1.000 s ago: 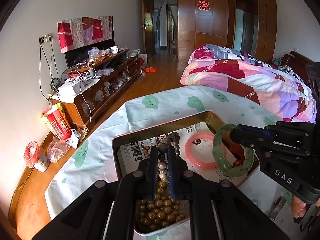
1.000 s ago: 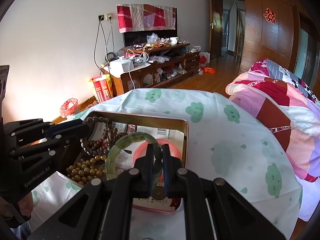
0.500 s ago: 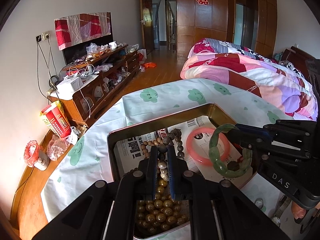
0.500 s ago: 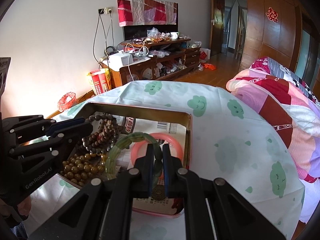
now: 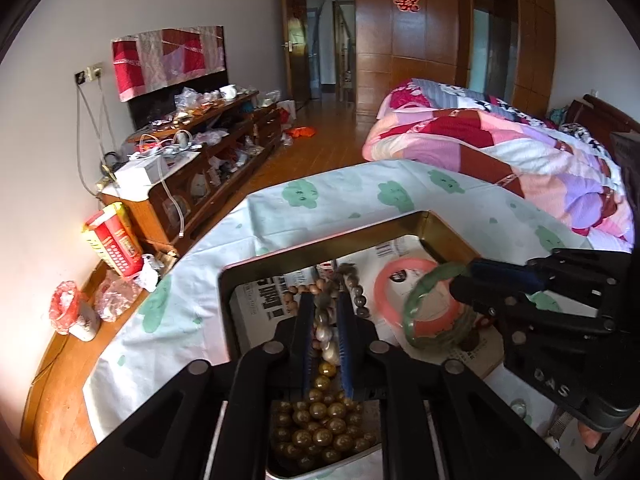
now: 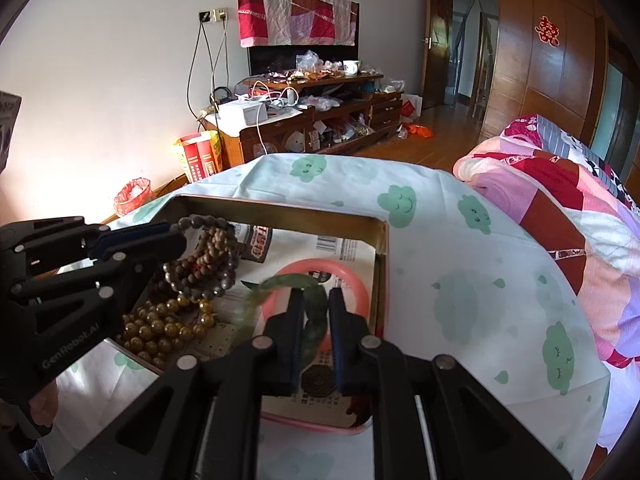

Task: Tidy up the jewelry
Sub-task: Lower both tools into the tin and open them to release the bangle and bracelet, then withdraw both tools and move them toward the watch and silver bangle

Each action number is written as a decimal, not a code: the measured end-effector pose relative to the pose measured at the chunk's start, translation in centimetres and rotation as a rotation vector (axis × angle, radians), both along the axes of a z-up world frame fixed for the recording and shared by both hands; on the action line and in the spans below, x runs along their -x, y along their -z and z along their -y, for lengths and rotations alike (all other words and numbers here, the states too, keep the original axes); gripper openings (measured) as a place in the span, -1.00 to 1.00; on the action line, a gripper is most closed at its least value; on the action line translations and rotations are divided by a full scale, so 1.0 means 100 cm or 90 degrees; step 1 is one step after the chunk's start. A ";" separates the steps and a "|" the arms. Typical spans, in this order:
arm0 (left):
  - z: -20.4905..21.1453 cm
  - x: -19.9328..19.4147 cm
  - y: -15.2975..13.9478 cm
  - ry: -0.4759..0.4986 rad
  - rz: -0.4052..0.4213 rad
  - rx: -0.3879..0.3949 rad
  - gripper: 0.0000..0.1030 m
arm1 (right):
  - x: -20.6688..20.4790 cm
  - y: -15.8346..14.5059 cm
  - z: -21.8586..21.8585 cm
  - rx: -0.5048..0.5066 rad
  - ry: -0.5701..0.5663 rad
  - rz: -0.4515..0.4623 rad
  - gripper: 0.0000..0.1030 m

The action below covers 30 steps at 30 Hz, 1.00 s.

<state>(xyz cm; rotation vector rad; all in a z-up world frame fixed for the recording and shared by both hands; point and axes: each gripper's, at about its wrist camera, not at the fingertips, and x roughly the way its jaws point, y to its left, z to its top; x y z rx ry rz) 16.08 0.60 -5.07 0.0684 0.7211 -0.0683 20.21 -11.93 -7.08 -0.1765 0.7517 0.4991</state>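
A gold metal tray (image 5: pixel 332 238) (image 6: pixel 280 208) lined with printed paper sits on a cloud-print cloth. My left gripper (image 5: pixel 324 300) is shut on a string of brown and pearly beads (image 5: pixel 326 322) (image 6: pixel 208 256), low over the tray, with a heap of golden beads (image 5: pixel 320 436) (image 6: pixel 160 328) under it. My right gripper (image 6: pixel 314 296) is shut on a green jade bangle (image 6: pixel 280 284) (image 5: pixel 428 312), tilted low over a pink bangle (image 6: pixel 352 280) (image 5: pixel 394 276) lying in the tray. The right gripper (image 5: pixel 464 276) shows in the left view; the left gripper (image 6: pixel 172 236) shows in the right view.
The table's cloth (image 6: pixel 460 288) drops off at its rounded edges. A bed with a patchwork quilt (image 5: pixel 520 160) stands to the right. A cluttered wooden TV cabinet (image 5: pixel 192 164) lines the left wall. A coin-like octagonal charm (image 6: pixel 318 382) lies near the tray's front.
Both grippers have moved down toward the tray. The green bangle has tipped from upright to nearly flat over the pink bangle. The bead string hangs lower into the tray.
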 end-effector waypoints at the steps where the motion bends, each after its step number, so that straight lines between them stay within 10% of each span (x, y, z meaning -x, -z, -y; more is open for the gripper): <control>1: -0.001 0.001 -0.001 -0.006 0.002 -0.001 -0.39 | 0.000 0.000 0.001 -0.001 0.002 0.000 -0.51; 4: -0.009 0.012 -0.009 -0.036 0.033 0.000 0.39 | 0.004 -0.006 0.008 -0.013 0.021 0.015 0.13; 30: 0.000 0.112 0.038 -0.035 -0.049 -0.024 0.42 | 0.077 0.018 0.094 0.000 0.130 -0.036 0.36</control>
